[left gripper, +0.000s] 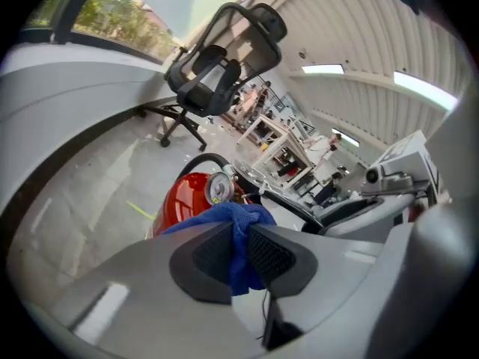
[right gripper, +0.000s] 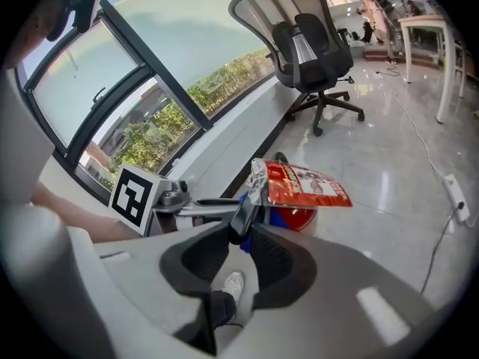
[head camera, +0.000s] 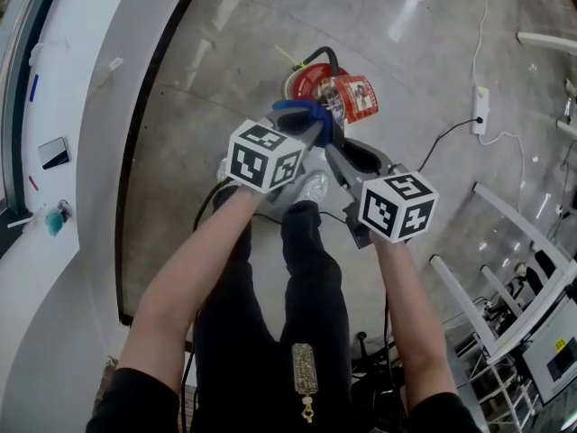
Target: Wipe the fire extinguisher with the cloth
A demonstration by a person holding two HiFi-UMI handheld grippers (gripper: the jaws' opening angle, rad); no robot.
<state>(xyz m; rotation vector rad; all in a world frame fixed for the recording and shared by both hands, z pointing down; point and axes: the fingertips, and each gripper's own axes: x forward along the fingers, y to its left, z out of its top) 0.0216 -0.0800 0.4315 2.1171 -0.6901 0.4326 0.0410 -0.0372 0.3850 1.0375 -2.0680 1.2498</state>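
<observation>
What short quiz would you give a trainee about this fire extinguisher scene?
1. Multiple choice: what does the left claw grip? A) a blue cloth B) a sponge C) a brush.
2. True or false: the fire extinguisher stands on a table.
3. Short answer: which dial shows at the extinguisher's top in the left gripper view?
Key: 1 A. 2 False; it stands on the floor. 3 The pressure gauge.
</observation>
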